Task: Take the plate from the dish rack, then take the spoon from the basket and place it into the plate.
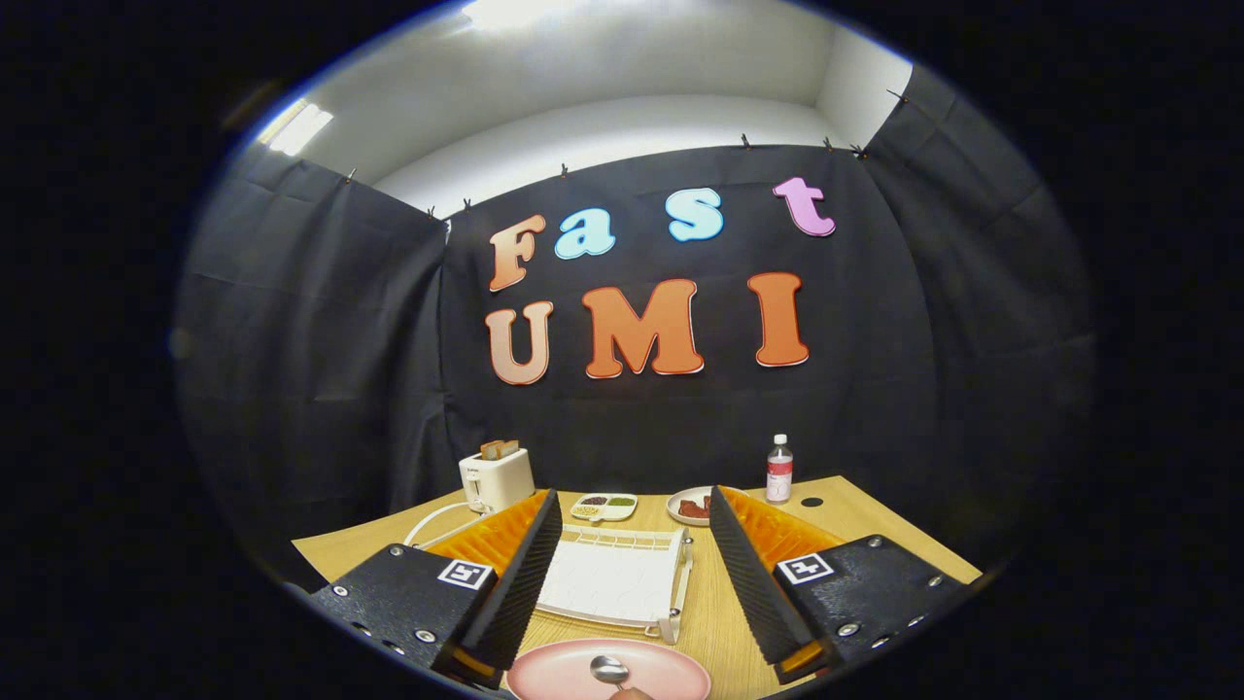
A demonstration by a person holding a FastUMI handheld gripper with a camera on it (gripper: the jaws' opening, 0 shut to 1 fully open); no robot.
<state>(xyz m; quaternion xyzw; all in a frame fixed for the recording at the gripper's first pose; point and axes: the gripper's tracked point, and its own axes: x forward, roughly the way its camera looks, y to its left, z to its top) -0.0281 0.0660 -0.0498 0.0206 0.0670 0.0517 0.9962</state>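
A pink plate lies flat on the wooden table, low between my fingers and close to me. A metal spoon rests in the plate, its bowl up toward the rack. Beyond the plate stands the white dish rack, with no dish in it. My gripper hovers above all this, its jaws wide open with nothing between them. The left finger and the right finger flank the rack on either side.
At the back of the table stand a white toaster with bread in it and its cord, a small divided dish, a plate of food and a bottle. Black cloth walls close the booth.
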